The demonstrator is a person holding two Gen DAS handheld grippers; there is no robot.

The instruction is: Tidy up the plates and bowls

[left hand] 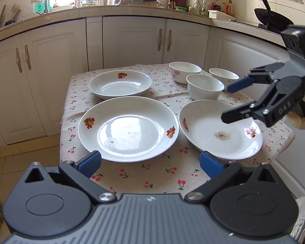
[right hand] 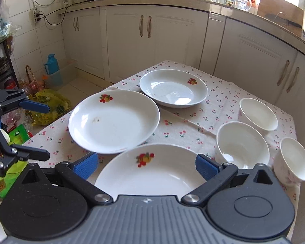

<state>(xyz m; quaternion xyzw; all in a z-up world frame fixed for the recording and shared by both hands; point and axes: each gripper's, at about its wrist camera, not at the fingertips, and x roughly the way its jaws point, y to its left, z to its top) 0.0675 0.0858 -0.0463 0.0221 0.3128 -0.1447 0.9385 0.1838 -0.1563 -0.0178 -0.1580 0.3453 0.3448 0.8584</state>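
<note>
The left gripper [left hand: 150,163], black with blue ribbed pads [left hand: 90,163], is standing with its jaws spread wide and nothing between them, hovering just short of the near rim of the large white ceramic plate with fruit decals [left hand: 128,129]. The right gripper [left hand: 231,101], of the same black and blue make, is likewise released and gripping nothing; in the left wrist view it is reaching in from three o'clock, its lower finger hanging over the right-hand white plate with the brown stain [left hand: 220,130]. A gloved hand [left hand: 304,109] is holding it at the edge of view.

All the crockery is sitting on a small table under a beige cloth printed with red cherries [left hand: 152,179]. In the left wrist view the large plate is lying at the centre, the stained plate touching or nearly touching it at three o'clock, and a deeper white plate with one fruit decal [left hand: 120,84] at twelve o'clock. Three white ceramic bowls are clustering at about two o'clock: the nearest plain bowl [left hand: 205,89], a bowl with a pink flower print [left hand: 184,72] behind it, and a third bowl [left hand: 223,76] to the right.

Behind the table, cream kitchen cabinets [left hand: 132,40] are curving around under a cluttered counter [left hand: 120,10].
</note>
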